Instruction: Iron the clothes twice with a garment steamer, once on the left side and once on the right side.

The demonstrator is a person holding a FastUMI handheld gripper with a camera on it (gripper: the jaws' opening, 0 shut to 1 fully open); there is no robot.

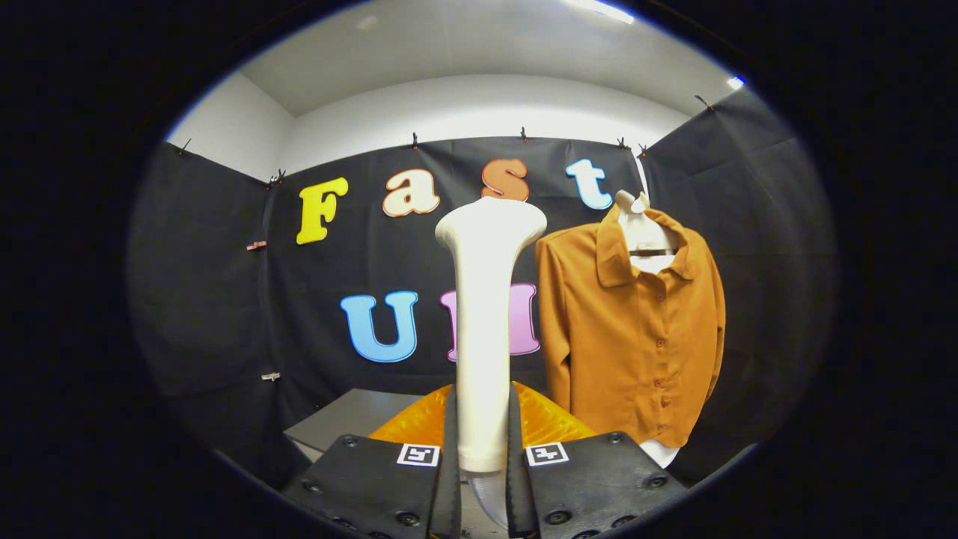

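Both fingers (451,449) — on steamer (485,314) handle

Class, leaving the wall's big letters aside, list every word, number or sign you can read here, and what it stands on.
No readable text.
The gripper, shut on the white steamer, bears two square markers: patterns, not words.
The orange shirt: no writing visible.

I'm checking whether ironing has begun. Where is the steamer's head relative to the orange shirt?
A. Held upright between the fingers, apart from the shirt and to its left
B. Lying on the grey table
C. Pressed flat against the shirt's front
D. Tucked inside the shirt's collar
A: the gripper has both fingers pressed on the white garment steamer, which stands upright with a gap between its head and the orange shirt hanging beyond.
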